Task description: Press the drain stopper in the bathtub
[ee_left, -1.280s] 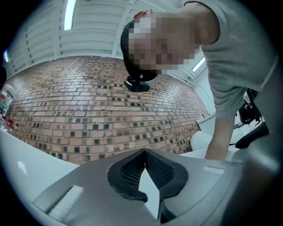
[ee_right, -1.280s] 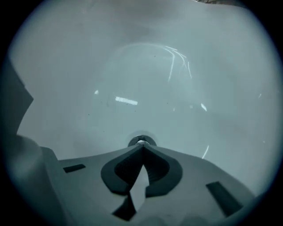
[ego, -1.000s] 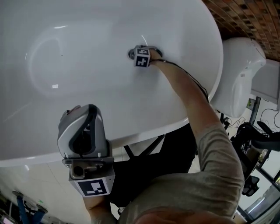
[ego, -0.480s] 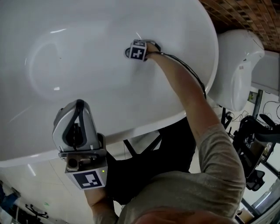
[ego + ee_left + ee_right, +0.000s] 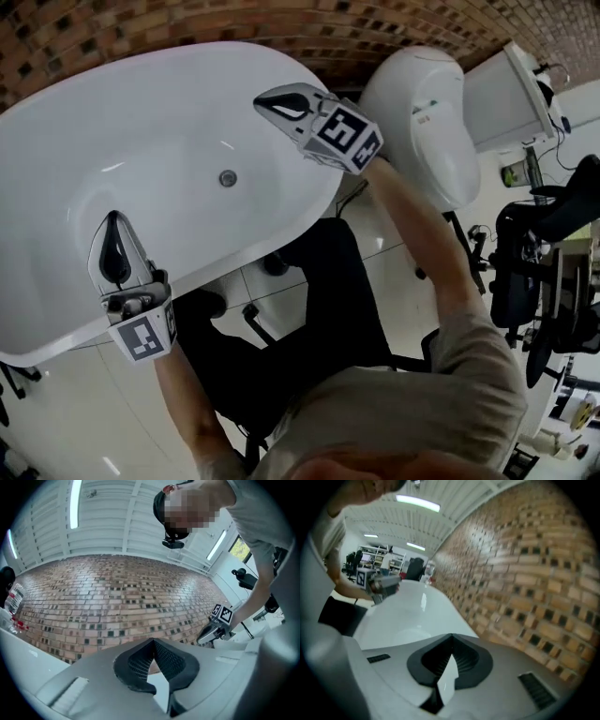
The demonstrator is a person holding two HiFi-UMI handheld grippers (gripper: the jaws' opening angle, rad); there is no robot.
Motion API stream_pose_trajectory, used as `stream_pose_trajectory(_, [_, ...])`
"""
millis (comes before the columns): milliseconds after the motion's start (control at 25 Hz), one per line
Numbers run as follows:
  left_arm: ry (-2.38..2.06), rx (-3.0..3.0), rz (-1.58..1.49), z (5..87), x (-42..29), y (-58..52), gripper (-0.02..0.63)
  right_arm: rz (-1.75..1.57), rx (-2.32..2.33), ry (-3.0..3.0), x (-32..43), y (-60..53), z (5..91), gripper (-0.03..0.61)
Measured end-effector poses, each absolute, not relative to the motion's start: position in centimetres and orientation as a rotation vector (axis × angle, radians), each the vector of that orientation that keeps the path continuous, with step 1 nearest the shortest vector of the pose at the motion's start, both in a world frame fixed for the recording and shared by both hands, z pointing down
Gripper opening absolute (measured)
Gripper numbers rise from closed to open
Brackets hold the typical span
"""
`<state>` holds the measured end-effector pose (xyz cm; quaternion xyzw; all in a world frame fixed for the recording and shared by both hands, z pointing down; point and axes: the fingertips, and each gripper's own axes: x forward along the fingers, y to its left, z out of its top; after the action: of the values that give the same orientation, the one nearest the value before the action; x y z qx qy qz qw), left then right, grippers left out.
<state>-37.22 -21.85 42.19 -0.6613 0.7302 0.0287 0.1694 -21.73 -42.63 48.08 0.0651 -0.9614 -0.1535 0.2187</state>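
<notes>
The white bathtub (image 5: 84,141) fills the upper left of the head view. Its small round drain stopper (image 5: 228,178) lies uncovered on the tub floor. My right gripper (image 5: 262,98) hangs in the air above the tub's far right rim, well clear of the stopper, shut and holding nothing. My left gripper (image 5: 112,220) is held over the near rim at the left, shut and empty too. In the left gripper view the jaws (image 5: 153,641) meet at the tip and face the brick wall. In the right gripper view the jaws (image 5: 451,637) are also together, pointing along the tub (image 5: 408,616).
A white toilet (image 5: 422,122) and its cistern (image 5: 506,89) stand right of the tub. A brick wall (image 5: 187,23) runs behind it. Dark chairs and equipment (image 5: 544,262) crowd the right edge. Pale floor tiles (image 5: 56,412) lie below the near rim.
My right gripper has come up from the drain, where it was a second ago, and now hangs above the rim. The stopper is uncovered. The head view has pulled back and shows the room.
</notes>
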Motion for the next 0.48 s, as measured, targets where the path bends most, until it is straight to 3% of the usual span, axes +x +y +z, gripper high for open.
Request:
stream_pose_trajectory(240, [1.716, -1.966, 0.24, 26.6, -28.0, -16.6, -0.008, -0.731, 0.332, -3.112, -9.2, -26.3, 23.3, 0.001])
stream_pose_trajectory(480, [1.461, -1.937, 0.26, 17.1, -16.4, -4.9, -0.008, -1.154, 0.332, -3.276, 2.1, -7.9, 13.3, 0.001])
